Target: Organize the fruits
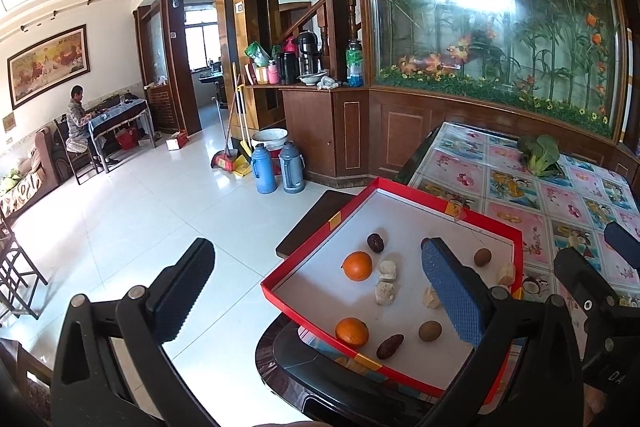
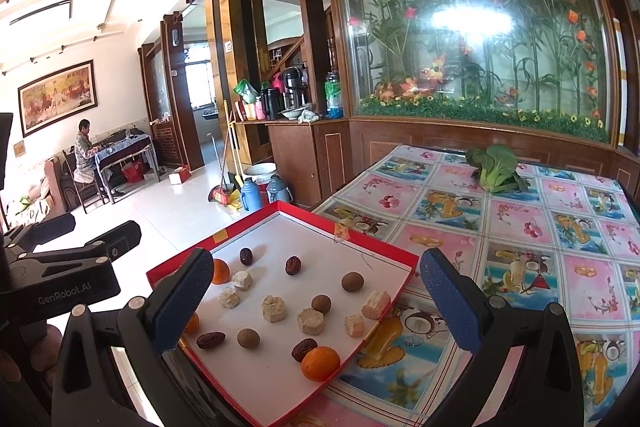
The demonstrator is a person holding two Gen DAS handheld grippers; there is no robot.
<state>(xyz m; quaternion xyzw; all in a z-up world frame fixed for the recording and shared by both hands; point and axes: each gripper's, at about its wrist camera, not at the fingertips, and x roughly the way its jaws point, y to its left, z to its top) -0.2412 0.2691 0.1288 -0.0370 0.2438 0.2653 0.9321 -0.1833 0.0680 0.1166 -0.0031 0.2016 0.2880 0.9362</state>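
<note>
a shallow red box lid with a white floor lies at the near left corner of the table, one corner overhanging the table's dark edge toward the tiled floor. scattered loose inside it are three oranges, the nearest close to the lid's front rim, another further left, and a third against the lid's near left rim. wrinkled dark red dates, smooth round brown longans and pale, crumbly cut chunks lie between them, mostly apart, though one date touches the nearest orange.

the right tongs hang above the lid, spread wide, gripping nothing; the blue dimpled pads straddle the lid's right rim. the left tongs are also wide apart and empty, one finger over the lid, the other out over the floor.

beyond the lid the table is covered by a glossy plastic cloth with pink and blue fruit squares, bare up to a leafy green vegetable near the far edge. behind it stands a wooden wall panel with a glass flower screen. to the left the floor is open, with two flasks by the cabinet.
</note>
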